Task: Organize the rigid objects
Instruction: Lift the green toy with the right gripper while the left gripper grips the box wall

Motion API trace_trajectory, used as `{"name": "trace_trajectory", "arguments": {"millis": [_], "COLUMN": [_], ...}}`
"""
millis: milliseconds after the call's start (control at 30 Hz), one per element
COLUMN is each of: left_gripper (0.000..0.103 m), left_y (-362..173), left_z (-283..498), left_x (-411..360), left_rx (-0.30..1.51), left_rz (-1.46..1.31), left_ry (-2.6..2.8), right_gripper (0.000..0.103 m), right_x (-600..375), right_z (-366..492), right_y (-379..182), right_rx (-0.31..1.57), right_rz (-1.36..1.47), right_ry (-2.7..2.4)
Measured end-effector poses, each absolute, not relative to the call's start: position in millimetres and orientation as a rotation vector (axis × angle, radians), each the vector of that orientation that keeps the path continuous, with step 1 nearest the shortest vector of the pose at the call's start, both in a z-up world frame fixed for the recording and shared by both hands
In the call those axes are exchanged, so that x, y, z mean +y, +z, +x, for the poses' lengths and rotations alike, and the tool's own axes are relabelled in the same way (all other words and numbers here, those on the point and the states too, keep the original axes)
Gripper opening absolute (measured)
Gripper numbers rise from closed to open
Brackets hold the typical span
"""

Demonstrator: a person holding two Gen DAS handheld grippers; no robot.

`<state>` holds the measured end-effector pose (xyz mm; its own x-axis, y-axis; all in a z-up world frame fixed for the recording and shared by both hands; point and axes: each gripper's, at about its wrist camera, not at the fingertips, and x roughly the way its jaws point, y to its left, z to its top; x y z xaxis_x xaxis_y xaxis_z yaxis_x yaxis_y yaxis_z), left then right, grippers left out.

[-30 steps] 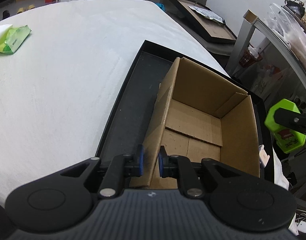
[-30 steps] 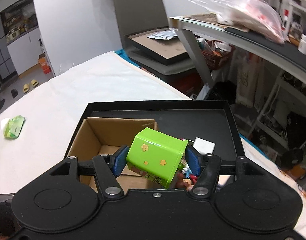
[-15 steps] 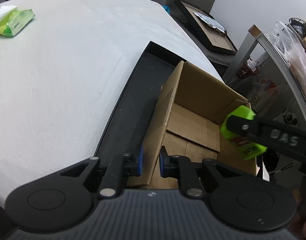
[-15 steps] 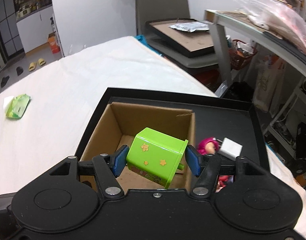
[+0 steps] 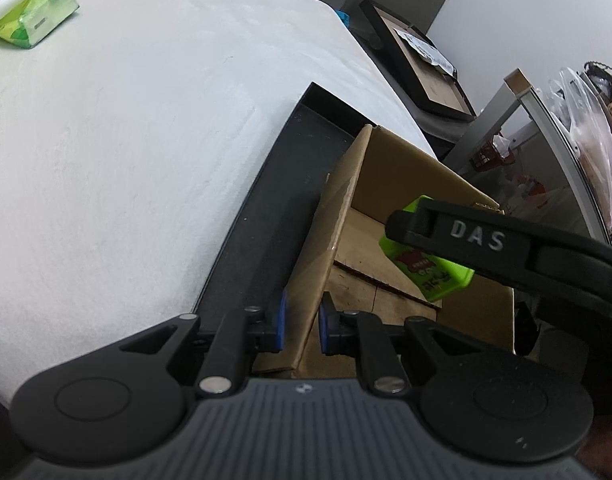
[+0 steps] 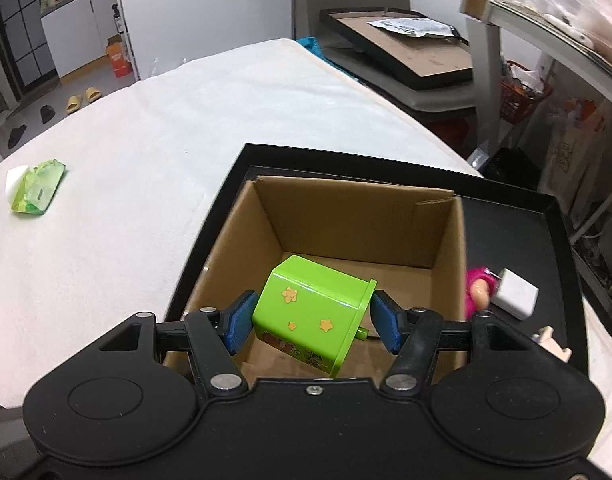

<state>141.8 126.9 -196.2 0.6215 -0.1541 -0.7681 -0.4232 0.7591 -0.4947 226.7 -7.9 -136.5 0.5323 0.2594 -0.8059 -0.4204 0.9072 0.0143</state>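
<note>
An open cardboard box (image 6: 358, 216) stands in a shallow black tray (image 6: 506, 200) on the white bed. My right gripper (image 6: 312, 324) is shut on a bright green toy box with yellow stars (image 6: 314, 312), tilted, hanging inside the cardboard box's mouth above its floor. In the left wrist view the same green toy box (image 5: 430, 264) shows over the cardboard box (image 5: 406, 176), under the right gripper's black finger. My left gripper (image 5: 302, 322) is shut on the near left wall of the cardboard box, one blue pad on each side.
A pink-haired doll (image 6: 480, 288) and a white block (image 6: 514, 294) lie in the tray right of the box. A green wipes packet (image 6: 36, 192) rests far left on the bed. Framed boards (image 6: 402, 48) and a cluttered desk stand beyond the bed's right edge.
The right gripper carried the green toy box leftward from above the tray to over and down into the cardboard box. The left gripper kept its hold on the box wall.
</note>
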Motion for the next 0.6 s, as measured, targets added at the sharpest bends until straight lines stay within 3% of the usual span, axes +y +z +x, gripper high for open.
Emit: {"name": "trace_trajectory", "arguments": {"millis": [133,267,600], "left_gripper": [0.015,0.015,0.017], "left_y": [-193.8,-190.7,-182.5], "left_z": [140.1,137.0,140.5], "left_x": [126.8,126.6,116.0], "left_rx": [0.887,0.877,0.917], "left_rz": [-0.705,-0.694,-0.613], "left_ry": [0.207,0.241,0.214], "right_gripper": [0.063,0.074,0.078], "right_x": [1.1,1.1,-37.9], "right_z": [231.0,227.2,220.7], "right_y": [-138.3,-134.4,-110.1], "right_rx": [0.939,0.948,0.913], "right_rz": [-0.203,-0.175,-0.134], "right_ry": [0.423,0.433,0.401]}}
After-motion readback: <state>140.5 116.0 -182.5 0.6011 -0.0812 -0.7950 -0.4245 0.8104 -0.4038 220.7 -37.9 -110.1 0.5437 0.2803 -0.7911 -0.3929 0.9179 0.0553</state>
